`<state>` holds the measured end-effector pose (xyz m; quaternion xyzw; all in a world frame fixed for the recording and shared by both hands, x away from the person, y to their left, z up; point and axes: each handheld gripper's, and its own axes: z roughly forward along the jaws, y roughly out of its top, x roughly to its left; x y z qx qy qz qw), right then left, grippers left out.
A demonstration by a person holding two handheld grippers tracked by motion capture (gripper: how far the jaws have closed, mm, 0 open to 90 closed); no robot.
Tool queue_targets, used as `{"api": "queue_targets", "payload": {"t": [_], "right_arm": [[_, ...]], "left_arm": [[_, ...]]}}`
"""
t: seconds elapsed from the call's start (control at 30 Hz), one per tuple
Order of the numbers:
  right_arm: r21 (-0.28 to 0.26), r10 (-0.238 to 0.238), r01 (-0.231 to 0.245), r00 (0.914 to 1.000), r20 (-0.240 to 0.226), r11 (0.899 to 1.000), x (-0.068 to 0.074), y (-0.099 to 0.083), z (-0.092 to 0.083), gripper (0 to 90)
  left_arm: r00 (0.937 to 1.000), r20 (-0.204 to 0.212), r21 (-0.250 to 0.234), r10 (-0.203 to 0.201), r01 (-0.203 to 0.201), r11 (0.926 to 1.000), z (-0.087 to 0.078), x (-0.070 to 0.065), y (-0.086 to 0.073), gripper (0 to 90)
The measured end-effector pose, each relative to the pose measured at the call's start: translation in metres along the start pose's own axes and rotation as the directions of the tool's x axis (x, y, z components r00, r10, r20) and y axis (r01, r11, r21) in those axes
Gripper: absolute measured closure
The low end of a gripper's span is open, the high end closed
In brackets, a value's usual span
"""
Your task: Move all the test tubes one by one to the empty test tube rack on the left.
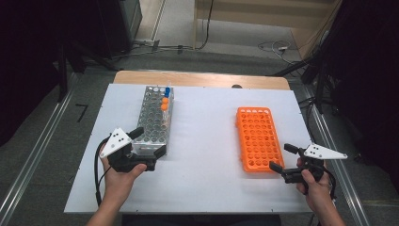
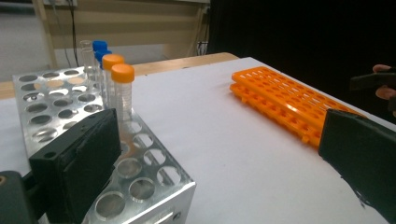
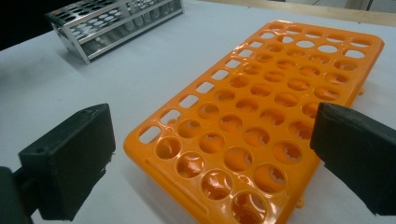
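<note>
Left gripper (image 1: 148,143), jaws spread, straddles the stiff, weighty metal rack (image 1: 155,117) at nine o'clock, best gripped by its end wall.

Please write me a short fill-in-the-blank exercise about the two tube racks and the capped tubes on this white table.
1. The capped tubes stand in the shiny ___ rack.
2. The flat orange plastic rack holds ___ tubes.
3. Nearest the left gripper, two tubes wear ___ caps.
4. The right gripper hovers with its jaws ___.

Missing words: metal; no; orange; open
</note>
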<state>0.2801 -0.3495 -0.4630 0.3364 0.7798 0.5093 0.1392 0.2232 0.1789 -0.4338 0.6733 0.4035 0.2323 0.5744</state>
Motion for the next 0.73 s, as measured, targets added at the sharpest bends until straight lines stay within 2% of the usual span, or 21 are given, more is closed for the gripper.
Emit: {"api": "queue_targets", "payload": {"t": [0.07,0.17,0.33,0.5,0.53,0.6,0.73], "right_arm": [[-0.003,-0.002,0.002,1.0,0.01,1.0,-0.001,-0.001,-0.001,0.0],[-0.01,0.003,-0.003,0.9998,0.018,1.0,-0.004,-0.004,-0.002,0.0],[-0.018,0.013,-0.013,0.9996,0.026,1.0,-0.008,-0.008,-0.003,0.0],[-0.018,0.024,-0.023,0.9993,0.028,1.0,-0.007,-0.011,0.0,0.0],[-0.012,0.022,-0.021,0.9994,0.027,1.0,-0.007,-0.012,0.001,0.0],[-0.006,0.015,-0.015,0.9995,0.028,1.0,-0.006,-0.013,0.003,0.0],[-0.012,0.013,-0.013,0.9994,0.032,1.0,-0.005,-0.012,0.004,0.0]], "left_arm": [[0.9999,-0.001,-0.006,-0.015,0.015,0.9999,-0.008,0.003,-0.003,0.0],[0.9998,-0.006,-0.017,-0.016,0.016,0.9997,-0.02,0.008,-0.01,0.0],[0.9998,-0.005,-0.032,0.017,-0.017,0.9994,-0.035,0.013,-0.026,0.0],[0.9994,-0.008,-0.041,0.034,-0.034,0.9986,-0.04,0.015,-0.033,0.0],[0.9994,-0.018,-0.038,0.031,-0.031,0.9988,-0.039,0.015,-0.033,0.0],[0.9998,-0.012,-0.045,0.014,-0.014,0.9989,-0.039,0.016,-0.033,0.0],[0.9998,-0.014,-0.039,0.011,-0.011,0.9992,-0.038,0.018,-0.034,0.0]]}}
